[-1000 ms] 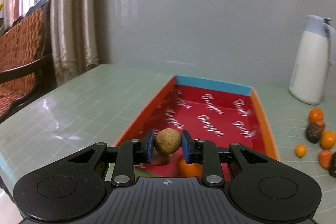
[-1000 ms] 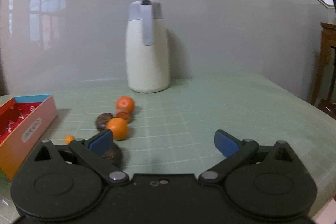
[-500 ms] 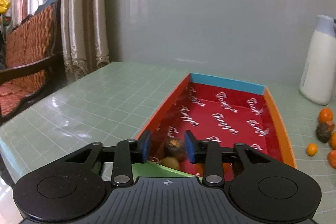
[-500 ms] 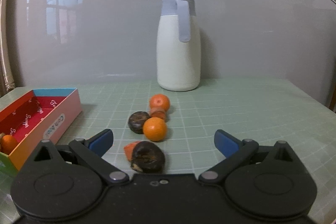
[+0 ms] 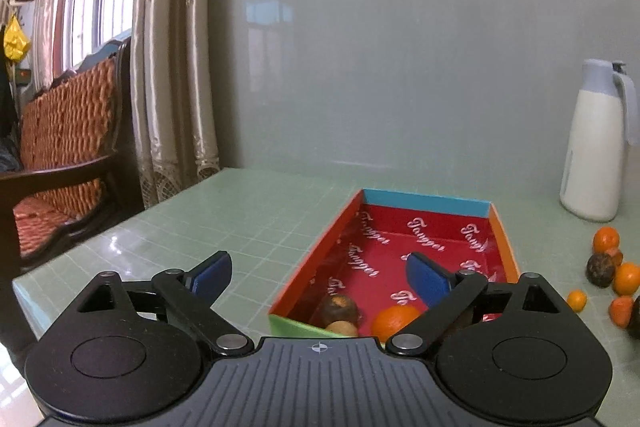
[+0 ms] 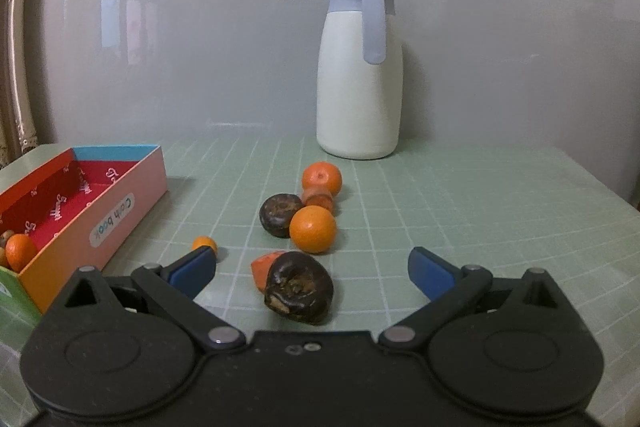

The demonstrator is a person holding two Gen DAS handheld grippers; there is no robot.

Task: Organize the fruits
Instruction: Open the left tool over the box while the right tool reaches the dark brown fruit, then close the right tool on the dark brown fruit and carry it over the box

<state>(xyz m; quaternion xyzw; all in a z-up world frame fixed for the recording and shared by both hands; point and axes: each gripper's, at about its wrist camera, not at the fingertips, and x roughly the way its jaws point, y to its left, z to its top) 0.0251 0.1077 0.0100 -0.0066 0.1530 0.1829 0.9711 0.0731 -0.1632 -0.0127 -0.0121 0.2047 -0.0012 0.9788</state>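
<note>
One small brown fruit [image 5: 341, 327] now down in red box [image 5: 416, 239], near end, beside dark fruit [image 5: 340, 308] and orange [image 5: 394, 319]. A second ago left claw [image 5: 318, 277] pinched it; claw has just been opening, now spread wide, nothing between pads. Drop looks done. Box sits on green table [image 5: 260, 211]. More fruit waits on table right of box. Right claw [image 6: 312, 269] spread wide, empty, dark wrinkly fruit [image 6: 298, 287] sits between its pads, not touched. Likely next pick. White jug [image 6: 358, 87] behind.
</note>
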